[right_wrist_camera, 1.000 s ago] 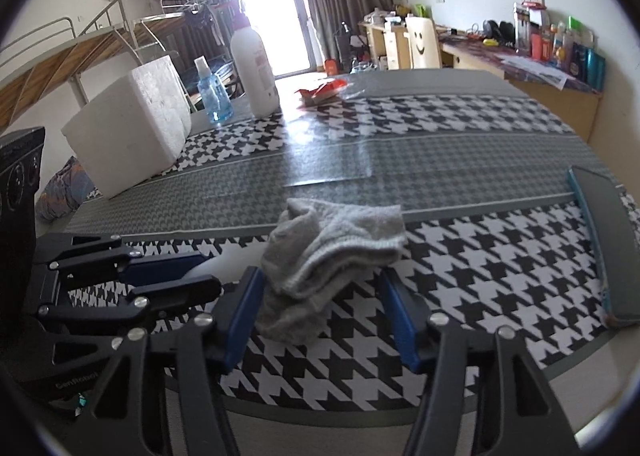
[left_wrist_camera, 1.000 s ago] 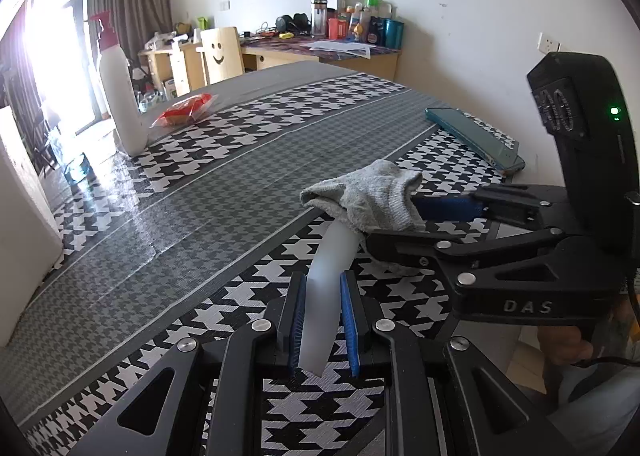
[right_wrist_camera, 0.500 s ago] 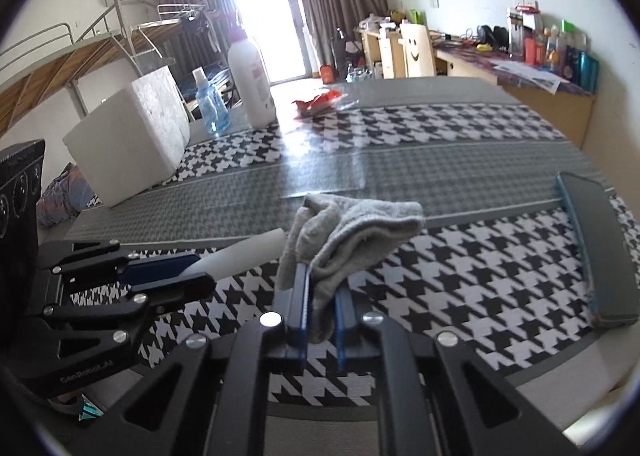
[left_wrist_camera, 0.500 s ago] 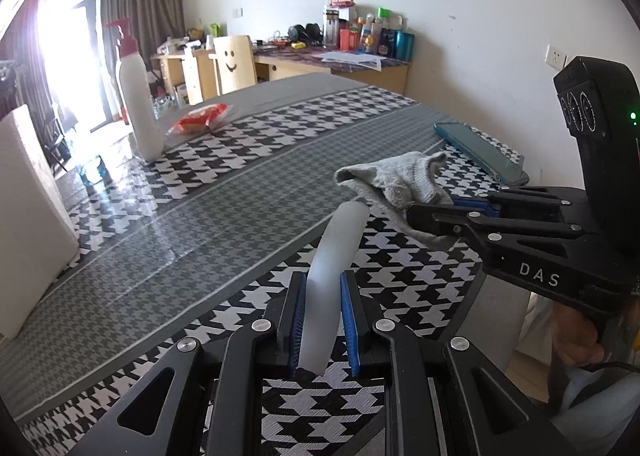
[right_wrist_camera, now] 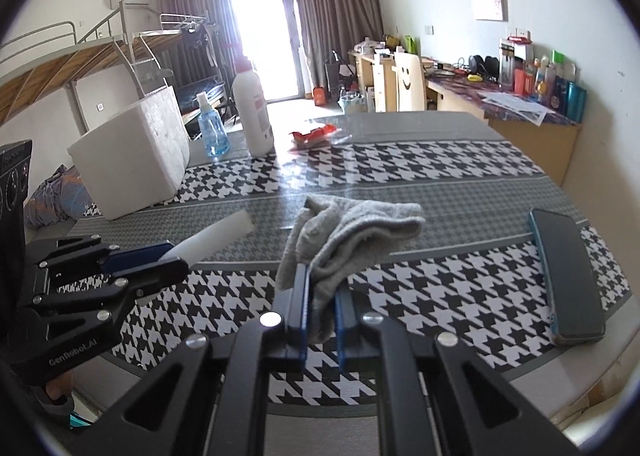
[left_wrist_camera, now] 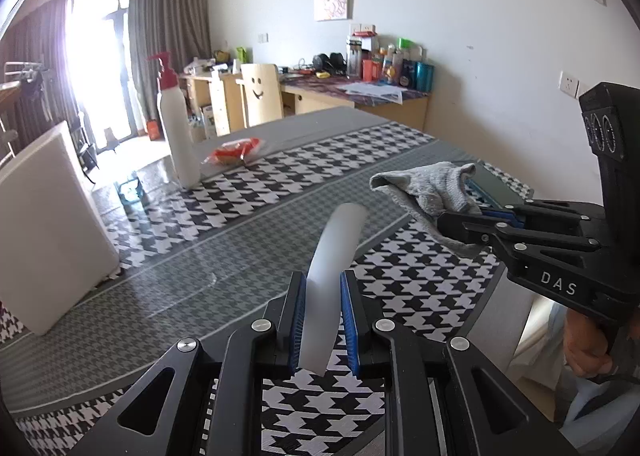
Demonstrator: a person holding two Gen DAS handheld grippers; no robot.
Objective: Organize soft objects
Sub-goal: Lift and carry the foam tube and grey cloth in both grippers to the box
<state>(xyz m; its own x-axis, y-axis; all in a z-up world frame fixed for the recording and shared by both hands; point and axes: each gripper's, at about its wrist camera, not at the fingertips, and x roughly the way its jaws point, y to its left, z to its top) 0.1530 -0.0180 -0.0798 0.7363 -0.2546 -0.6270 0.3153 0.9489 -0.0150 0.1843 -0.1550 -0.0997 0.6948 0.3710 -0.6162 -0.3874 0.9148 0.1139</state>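
My left gripper (left_wrist_camera: 323, 288) is shut on a white foam strip (left_wrist_camera: 334, 256) and holds it above the houndstooth table (left_wrist_camera: 248, 224). The strip also shows in the right wrist view (right_wrist_camera: 218, 232), sticking out of the left gripper (right_wrist_camera: 160, 256). My right gripper (right_wrist_camera: 322, 288) is shut on a crumpled grey sock (right_wrist_camera: 352, 232) and holds it lifted over the table. In the left wrist view the sock (left_wrist_camera: 430, 184) hangs from the right gripper (left_wrist_camera: 460, 216) at the right.
A white foam block (right_wrist_camera: 132, 160) stands at the table's left. A white pump bottle (right_wrist_camera: 252, 112), a blue spray bottle (right_wrist_camera: 210, 128) and a red wrapper (right_wrist_camera: 312, 134) are at the far side. A dark phone (right_wrist_camera: 568, 268) lies at the right edge.
The right gripper closed on the grey sock and lifted it off the table. The left gripper rose a little with the foam strip still in it.
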